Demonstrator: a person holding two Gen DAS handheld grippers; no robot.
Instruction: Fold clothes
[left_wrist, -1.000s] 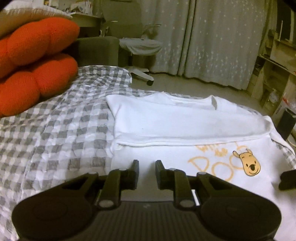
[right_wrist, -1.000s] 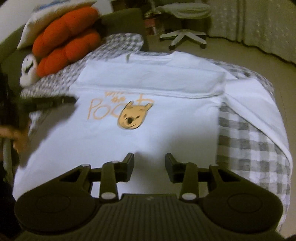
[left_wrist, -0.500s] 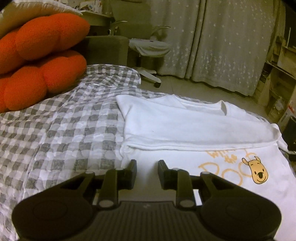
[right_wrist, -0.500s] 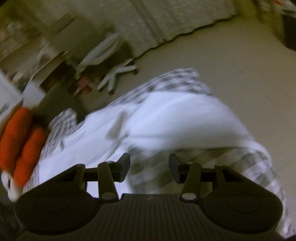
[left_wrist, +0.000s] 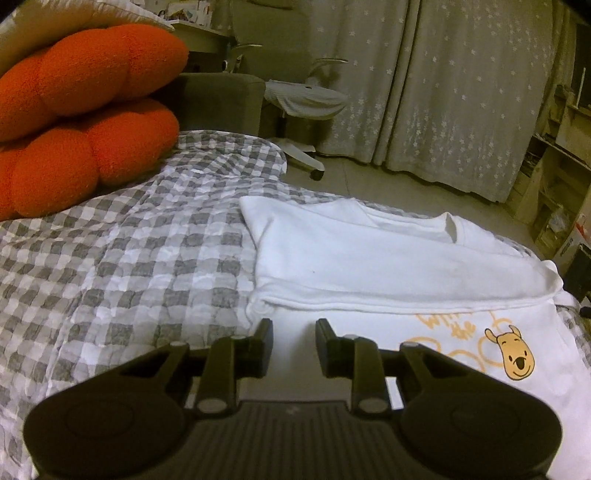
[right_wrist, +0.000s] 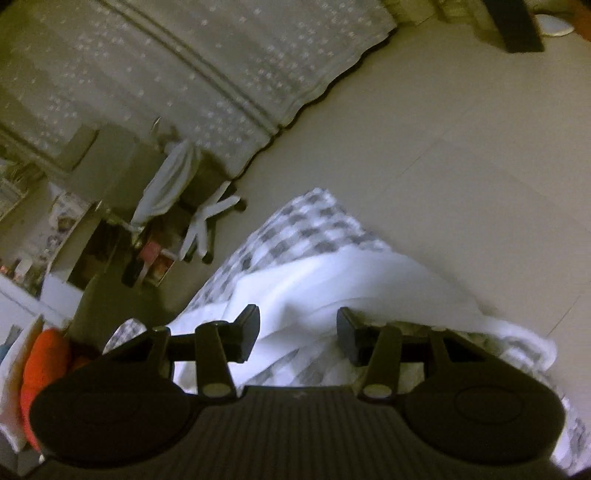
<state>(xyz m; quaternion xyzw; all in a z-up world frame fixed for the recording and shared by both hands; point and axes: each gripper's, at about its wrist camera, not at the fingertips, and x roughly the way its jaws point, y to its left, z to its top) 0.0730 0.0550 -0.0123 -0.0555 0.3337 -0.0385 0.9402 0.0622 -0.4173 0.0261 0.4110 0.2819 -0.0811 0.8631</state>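
A white T-shirt (left_wrist: 369, 266) with a yellow bear print (left_wrist: 511, 354) lies on the grey-and-white checked bedcover (left_wrist: 140, 258). Its far side is folded over toward me, making a long fold edge. My left gripper (left_wrist: 293, 338) is open just above the shirt's near left part, close to the fold's left end, with nothing between its fingers. In the right wrist view, tilted and blurred, my right gripper (right_wrist: 297, 328) is open over a hanging white part of the shirt (right_wrist: 332, 280) at the bed's edge, holding nothing.
Two orange cushions (left_wrist: 85, 110) are stacked at the far left of the bed. A swivel chair (left_wrist: 303, 99) and starred curtains (left_wrist: 461, 85) stand behind. Shelves (left_wrist: 554, 184) line the right wall. Bare floor (right_wrist: 443, 147) lies beyond the bed's edge.
My left gripper has crept leftward along the shirt, staying open. The right gripper swung away from the bear print to the bed's edge, and its view rolled toward the floor and curtains.
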